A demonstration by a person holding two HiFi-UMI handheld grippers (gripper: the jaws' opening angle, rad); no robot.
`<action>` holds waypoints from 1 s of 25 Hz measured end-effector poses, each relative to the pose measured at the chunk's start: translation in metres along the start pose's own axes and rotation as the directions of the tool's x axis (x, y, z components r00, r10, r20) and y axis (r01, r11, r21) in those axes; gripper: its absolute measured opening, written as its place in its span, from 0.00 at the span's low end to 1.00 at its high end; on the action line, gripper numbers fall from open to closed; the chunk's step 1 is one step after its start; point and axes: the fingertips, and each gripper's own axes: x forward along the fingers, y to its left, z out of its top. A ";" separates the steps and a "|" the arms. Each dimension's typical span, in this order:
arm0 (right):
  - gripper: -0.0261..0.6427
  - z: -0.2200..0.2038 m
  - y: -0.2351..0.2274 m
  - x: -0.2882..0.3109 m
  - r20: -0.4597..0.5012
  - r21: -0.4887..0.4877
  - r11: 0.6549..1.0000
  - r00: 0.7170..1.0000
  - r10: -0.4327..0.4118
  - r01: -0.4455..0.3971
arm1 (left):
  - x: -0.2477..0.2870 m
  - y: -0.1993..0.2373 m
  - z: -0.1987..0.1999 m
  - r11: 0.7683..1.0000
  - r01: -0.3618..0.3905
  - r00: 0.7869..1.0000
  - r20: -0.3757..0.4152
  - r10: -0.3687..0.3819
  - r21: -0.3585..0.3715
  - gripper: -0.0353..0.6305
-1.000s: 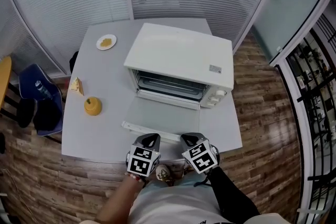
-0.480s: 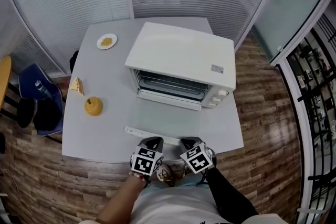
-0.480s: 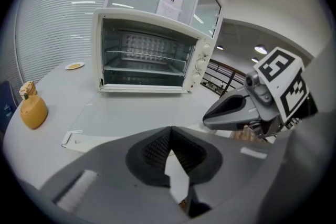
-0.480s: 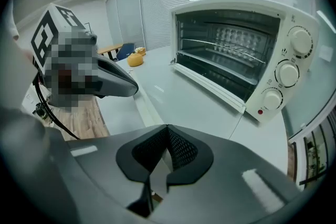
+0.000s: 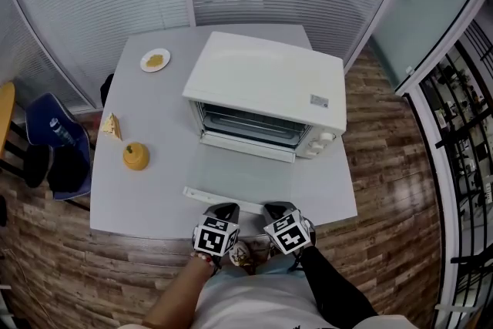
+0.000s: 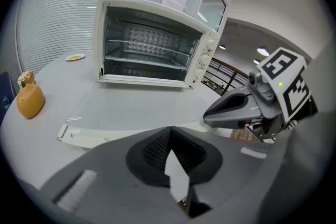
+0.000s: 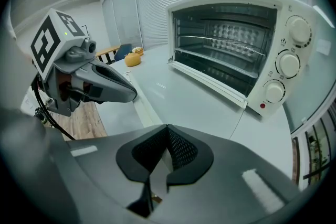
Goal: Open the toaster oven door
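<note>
Two grippers clenched empty; oven door down.
White toaster oven [image 5: 266,92] on grey table [image 5: 146,196]; its glass door [image 5: 243,172] lies flat, racks exposed. Left gripper [image 5: 224,209] and right gripper [image 5: 276,208] hover at the door's near edge.

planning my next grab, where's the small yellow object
Head view: the yellow object sits on the table, left of the flat-open oven door, beside a pale wedge.

The white, boxy toaster oven [image 5: 266,81] stood upright on the grey counter [image 5: 146,196], its front turned towards me. Its glass door [image 5: 243,172] was swung fully down, lying flat, with its white handle [image 5: 196,193] at the near edge. A wire rack [image 6: 149,45] showed inside, and three white knobs [image 7: 287,63] ran down the front's right side.
</note>
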 end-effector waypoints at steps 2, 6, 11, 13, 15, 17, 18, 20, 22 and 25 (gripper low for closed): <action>0.04 0.001 -0.001 -0.001 0.003 -0.001 1.000 1.000 -0.008 0.008 | 0.000 0.000 0.001 1.000 -0.001 1.000 0.001 0.001 -0.002 0.11; 0.04 0.013 -0.007 -0.008 0.067 0.003 0.999 0.997 -0.033 0.033 | -0.003 0.003 0.008 1.000 -0.010 1.000 0.024 0.011 -0.010 0.11; 0.04 0.055 -0.027 -0.039 0.216 -0.002 0.993 0.970 -0.115 0.118 | -0.018 0.014 0.033 0.998 -0.064 0.993 0.100 0.065 -0.011 0.11; 0.04 0.073 -0.033 -0.052 0.291 -0.011 0.990 0.948 -0.131 0.140 | -0.026 0.016 0.047 0.996 -0.086 0.987 0.137 0.082 0.024 0.11; 0.04 0.092 -0.038 -0.069 0.361 -0.007 0.986 0.920 -0.151 0.165 | -0.037 0.014 0.066 0.992 -0.110 0.979 0.182 0.097 0.066 0.11; 0.04 0.111 -0.045 -0.087 0.424 0.000 0.982 0.889 -0.171 0.189 | -0.049 0.012 0.089 0.987 -0.137 0.964 0.240 0.114 0.083 0.11; 0.04 0.120 -0.048 -0.096 0.453 0.000 0.980 0.874 -0.177 0.198 | -0.057 0.010 0.101 0.985 -0.151 0.955 0.270 0.123 0.087 0.11; 0.04 0.138 -0.055 -0.115 0.507 0.003 0.976 0.841 -0.188 0.216 | -0.073 0.006 0.127 0.978 -0.183 0.932 0.334 0.139 0.103 0.11; 0.04 0.154 -0.063 -0.136 0.556 0.011 0.972 0.806 -0.202 0.235 | -0.092 -0.001 0.154 0.969 -0.215 0.904 0.400 0.150 0.124 0.11; 0.04 0.173 -0.071 -0.169 0.617 0.011 0.965 0.758 -0.211 0.260 | -0.124 -0.017 0.191 0.955 -0.260 0.857 0.489 0.161 0.140 0.11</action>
